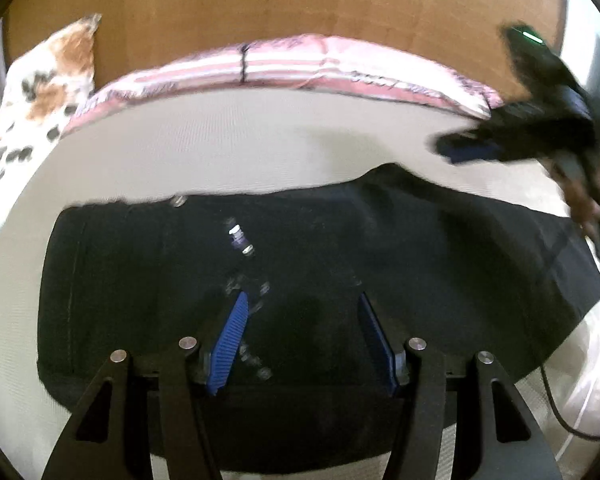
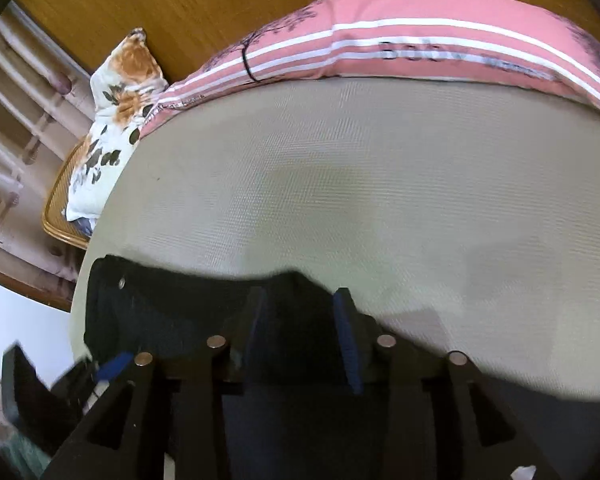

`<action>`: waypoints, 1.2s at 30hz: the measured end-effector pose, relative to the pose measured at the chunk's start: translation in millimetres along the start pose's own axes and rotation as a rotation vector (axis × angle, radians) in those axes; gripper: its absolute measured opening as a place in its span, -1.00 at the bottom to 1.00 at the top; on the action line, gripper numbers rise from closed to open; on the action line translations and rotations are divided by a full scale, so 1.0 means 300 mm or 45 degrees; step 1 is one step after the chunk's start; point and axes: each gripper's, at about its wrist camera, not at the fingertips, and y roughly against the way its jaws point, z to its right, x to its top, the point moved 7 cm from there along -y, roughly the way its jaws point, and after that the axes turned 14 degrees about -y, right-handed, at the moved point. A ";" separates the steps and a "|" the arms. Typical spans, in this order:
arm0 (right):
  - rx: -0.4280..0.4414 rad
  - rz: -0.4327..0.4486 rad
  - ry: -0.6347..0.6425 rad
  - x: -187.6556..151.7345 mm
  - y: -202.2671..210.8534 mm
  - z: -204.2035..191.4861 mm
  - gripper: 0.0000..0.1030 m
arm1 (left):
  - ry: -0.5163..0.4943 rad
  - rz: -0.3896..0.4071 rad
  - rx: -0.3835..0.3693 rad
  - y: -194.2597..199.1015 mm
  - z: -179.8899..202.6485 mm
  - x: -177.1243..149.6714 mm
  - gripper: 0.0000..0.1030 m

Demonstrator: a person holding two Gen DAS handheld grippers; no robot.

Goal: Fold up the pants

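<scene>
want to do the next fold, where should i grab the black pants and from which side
Grip the black pants at the far long edge, coming down from above with one jaw slipped under it. They lie flat on the cream mattress, so only edges offer a pinchable lip, and that edge lies bare, with open mattress beyond.

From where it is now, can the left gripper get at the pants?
Probably yes. The left gripper hangs with open jaws right over the black pants, which lie flat on the bed, and nothing lies between them. The right gripper is off to the side, out of the way.
</scene>
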 end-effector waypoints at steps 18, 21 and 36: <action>-0.063 0.232 -0.548 -0.296 0.339 0.593 -0.33 | -0.104 -0.070 0.111 0.061 0.080 -0.040 0.13; -0.069 0.305 -0.633 -0.374 0.462 0.687 -0.31 | -0.158 -0.011 0.064 0.075 0.151 0.041 0.13; -0.096 0.550 -1.208 -0.779 0.820 1.266 -0.29 | -0.371 -0.029 -0.233 -0.054 0.647 0.222 0.13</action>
